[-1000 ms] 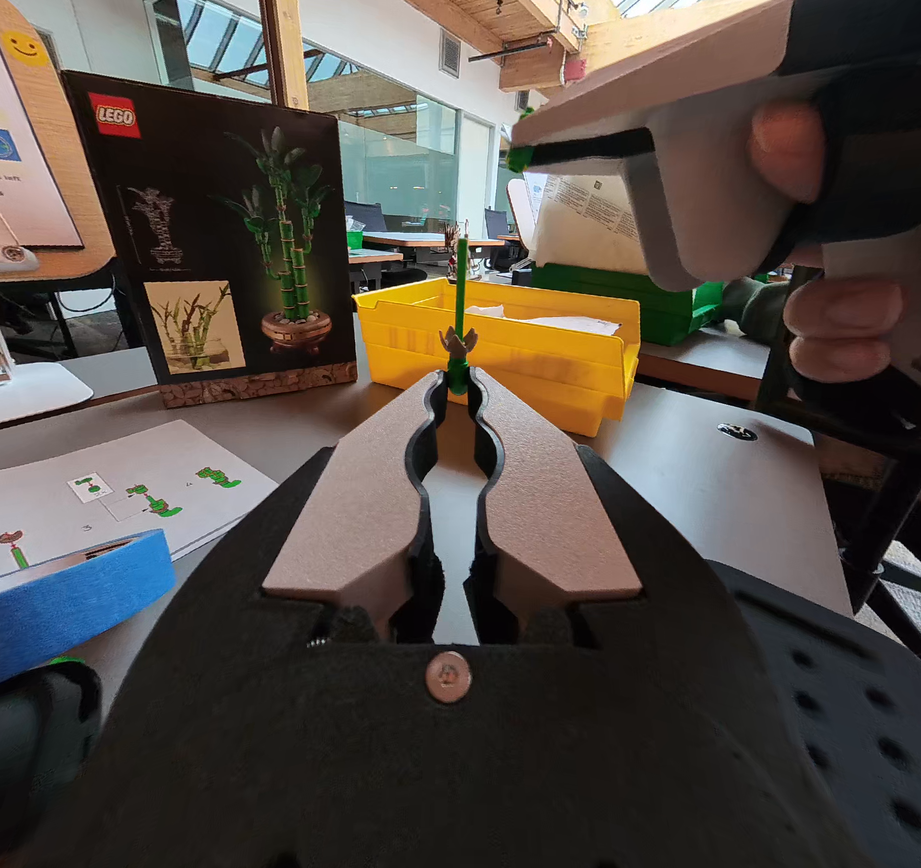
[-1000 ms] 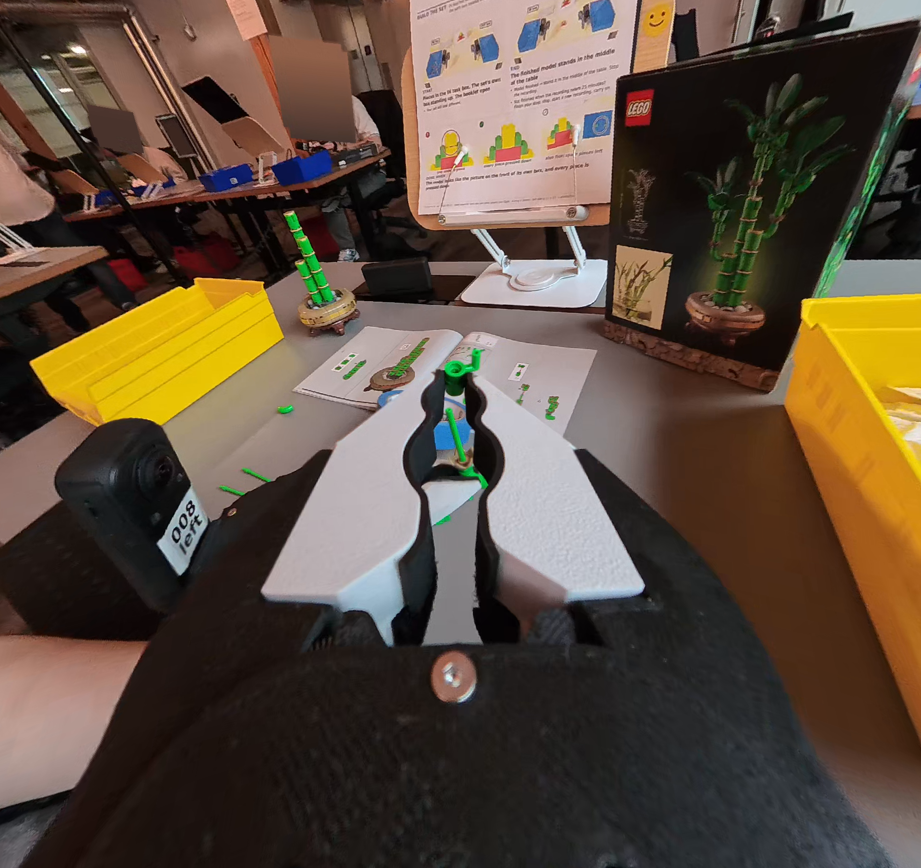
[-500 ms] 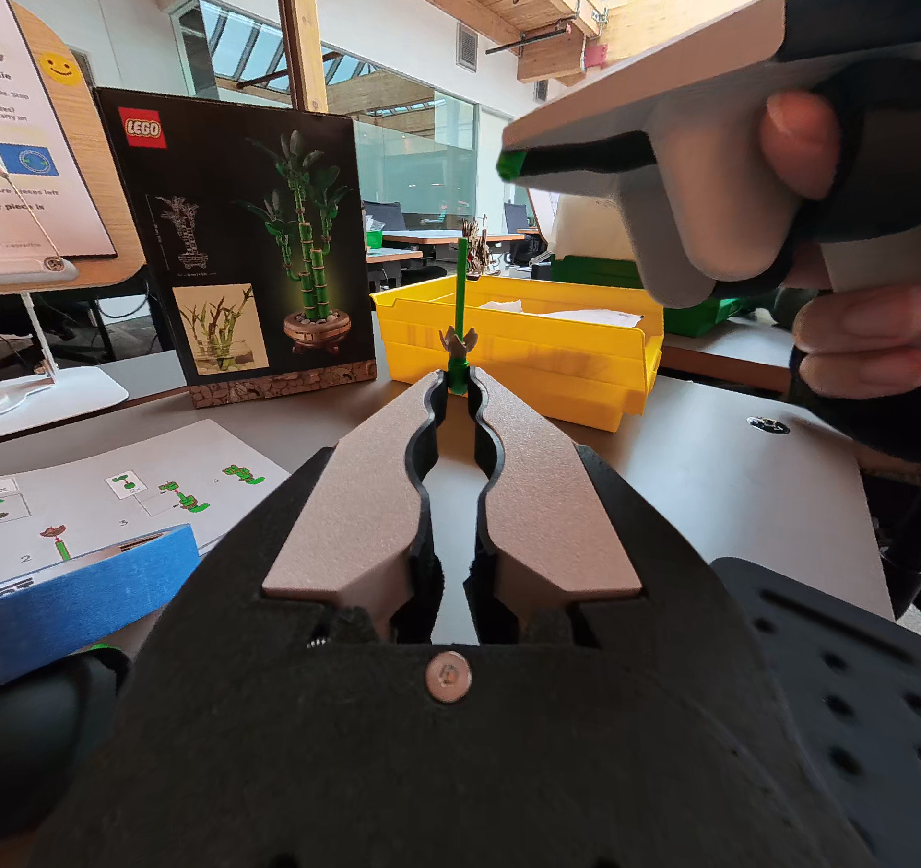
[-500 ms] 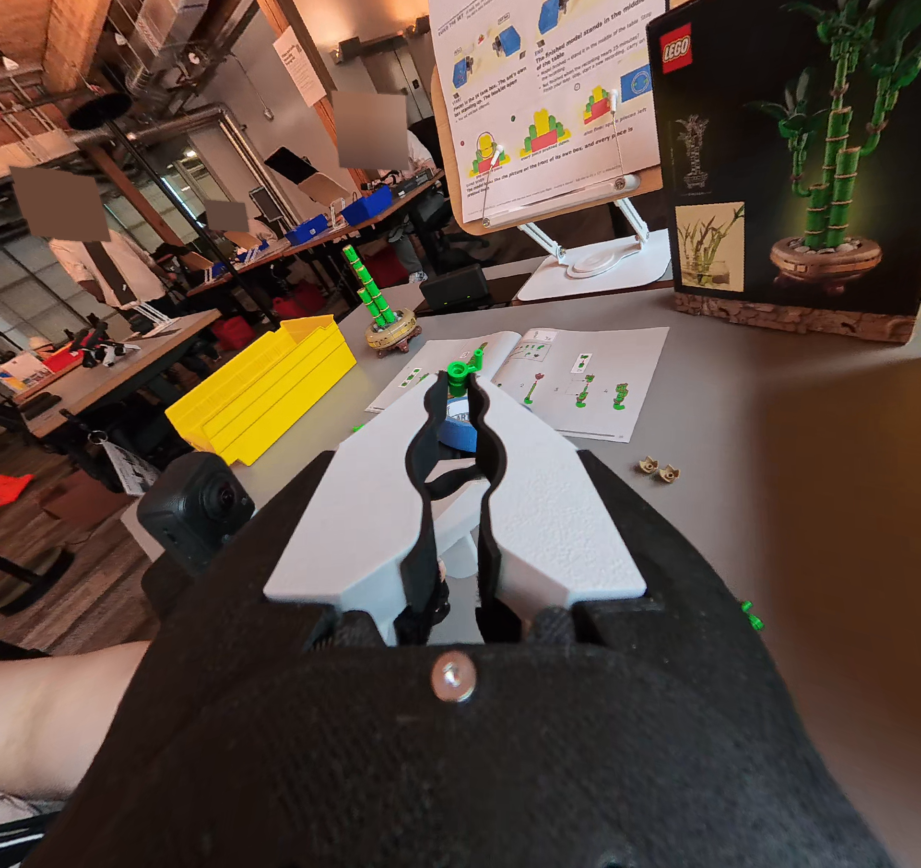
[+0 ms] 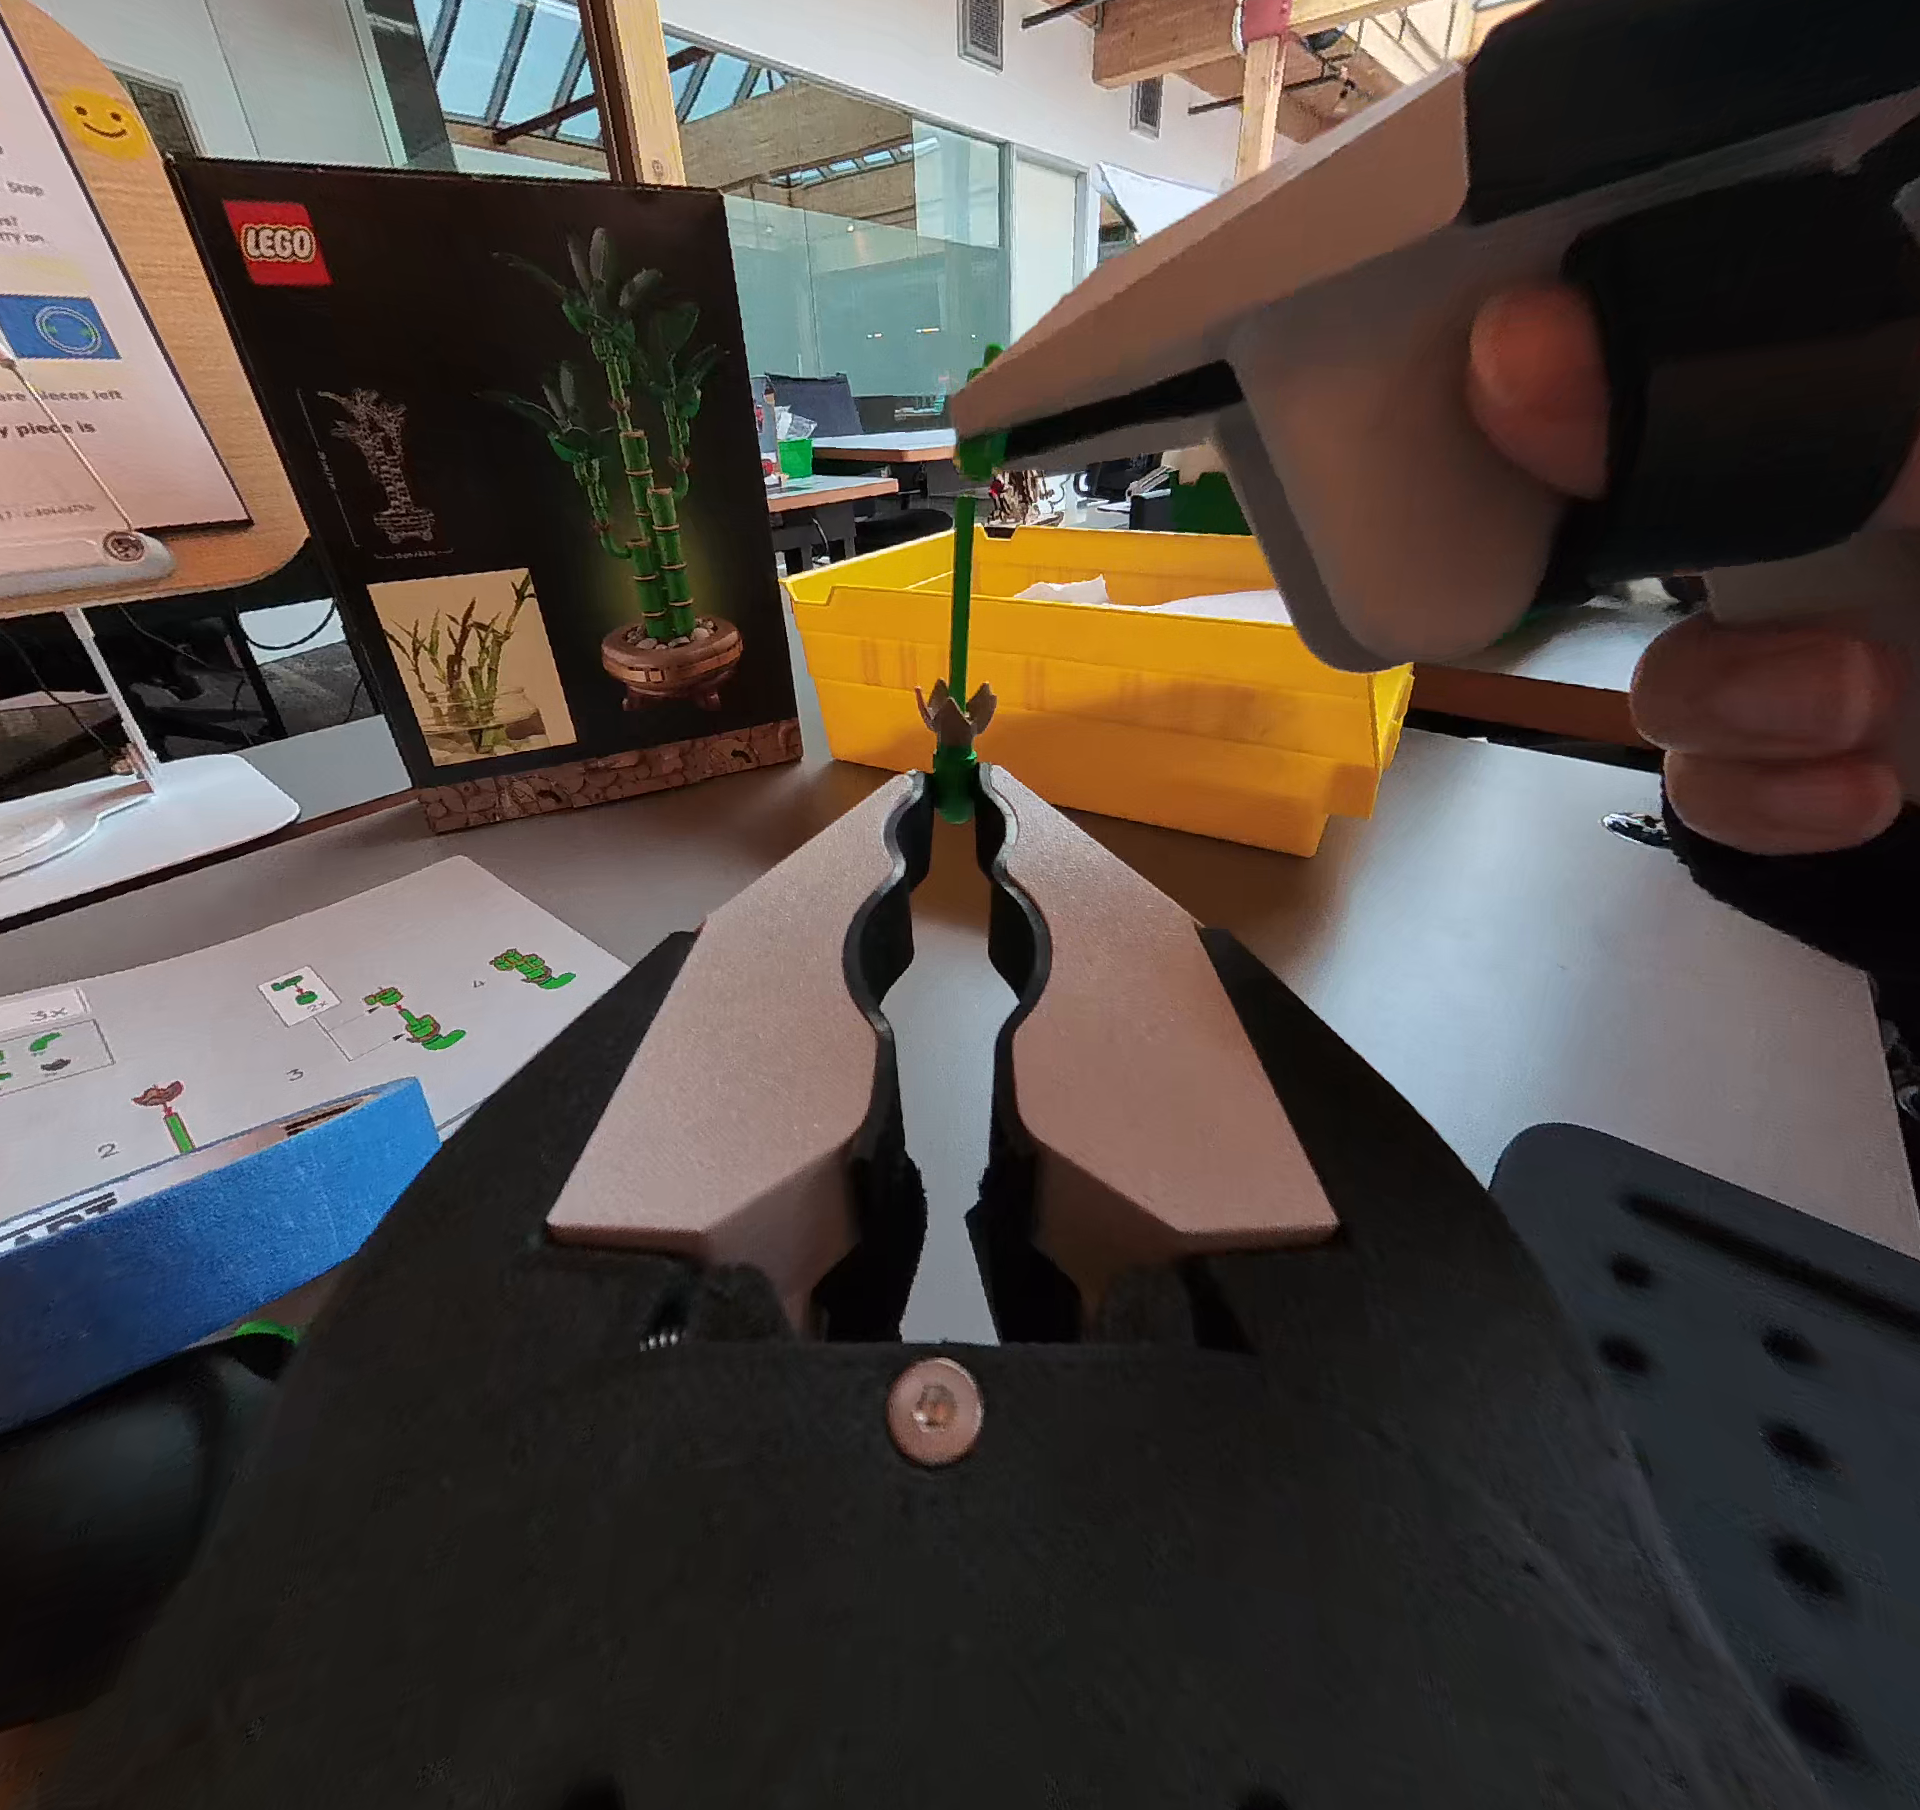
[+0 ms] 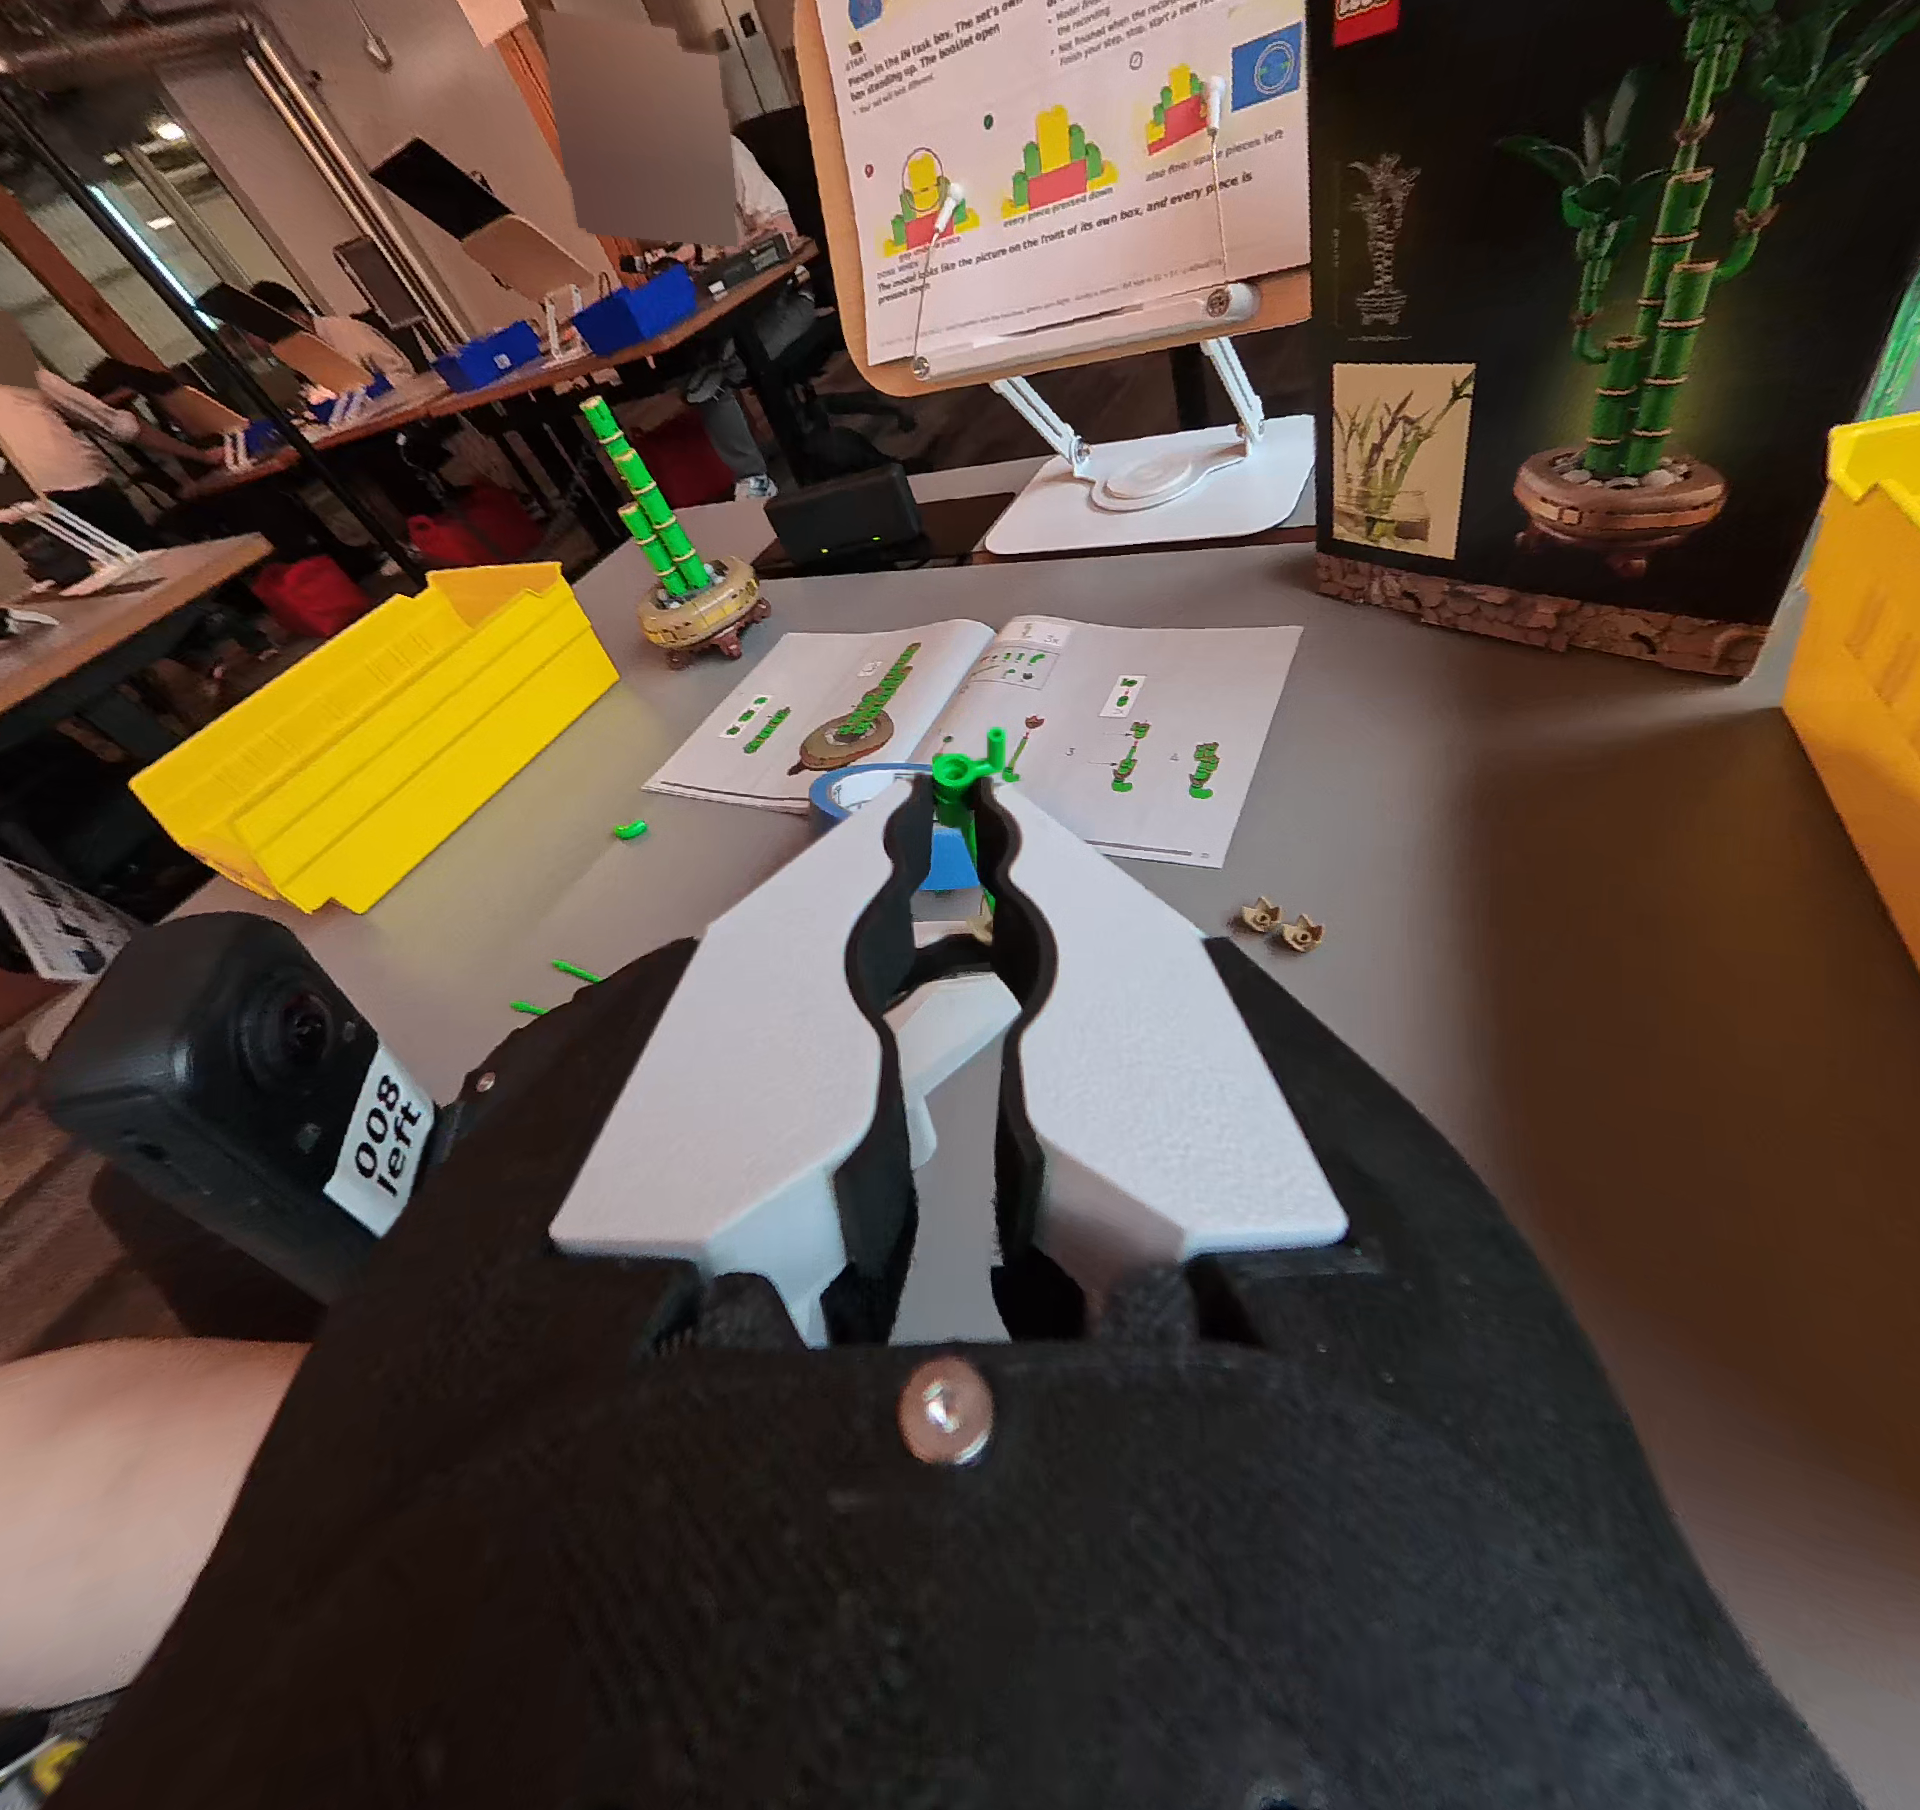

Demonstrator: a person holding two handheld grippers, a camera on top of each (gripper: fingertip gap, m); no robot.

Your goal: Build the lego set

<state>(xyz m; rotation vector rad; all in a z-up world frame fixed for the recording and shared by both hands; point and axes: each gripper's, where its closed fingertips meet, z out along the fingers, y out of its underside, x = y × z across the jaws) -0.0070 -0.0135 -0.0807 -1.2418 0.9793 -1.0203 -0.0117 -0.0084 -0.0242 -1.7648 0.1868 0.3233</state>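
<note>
Two claws meet over the desk (image 5: 1507, 981), each closed on one part of a single sub-assembly. Left claw (image 5: 954, 799): tips pinched on the green base of a thin green stem (image 5: 964, 607), which stands upright above the tips so that its free top end is exposed; a small tan leaf-crown piece (image 5: 951, 711) sits on the stem just above the tips. Right claw (image 6: 961, 810): closed on a small bright-green connector piece (image 6: 961, 771), seen in the left wrist view at the top of the stem, apparently touching it; whether it is seated cannot be told. Judged step: pressing the connector onto the stem, one claw bracing, the other pushing.

Relative to the stem: open instruction booklet (image 6: 1039, 711) and blue tape roll (image 5: 208, 1230) lie to its left, the roll seemingly weighting the pages flat; the set's box (image 5: 488, 472) stands behind-left as a picture reference; a yellow parts bin (image 5: 1091, 680) sits directly behind. Two spare tan leaf-crown pieces (image 6: 1280, 924) lie on the desk near the right claw. Partly built bamboo model (image 6: 691, 571) stands beyond the booklet, beside a second yellow bin (image 6: 384, 732).
</note>
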